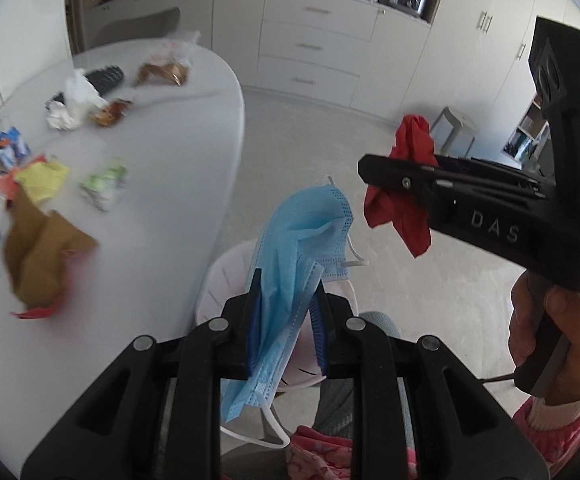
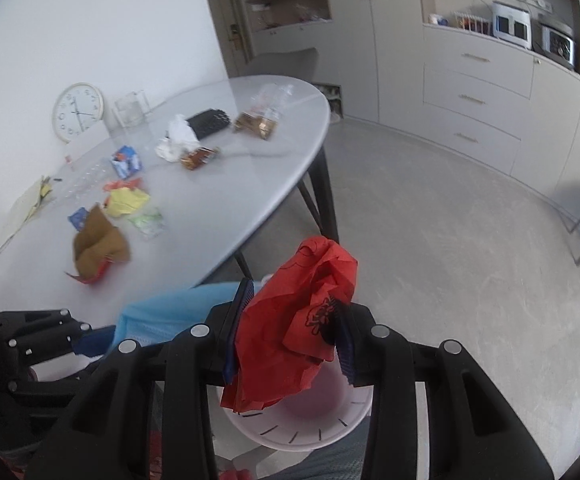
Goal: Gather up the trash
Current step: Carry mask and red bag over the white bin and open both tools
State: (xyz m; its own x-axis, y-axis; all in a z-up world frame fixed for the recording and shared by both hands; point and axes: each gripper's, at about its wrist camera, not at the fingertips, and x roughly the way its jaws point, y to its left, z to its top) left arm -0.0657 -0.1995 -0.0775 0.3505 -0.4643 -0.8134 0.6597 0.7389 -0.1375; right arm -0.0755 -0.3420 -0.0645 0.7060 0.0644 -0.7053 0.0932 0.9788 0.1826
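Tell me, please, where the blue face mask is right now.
The blue face mask is clamped in the left gripper, held off the table above the pink bin, beside the right gripper's red wrapper.

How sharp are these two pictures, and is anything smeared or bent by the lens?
Left wrist view: the blue face mask in the left gripper is sharp, while the trash on the table, such as the brown paper bag, is motion-smeared. Right wrist view: the red wrapper in the right gripper is crisp, and the fisheye bends the cabinets.
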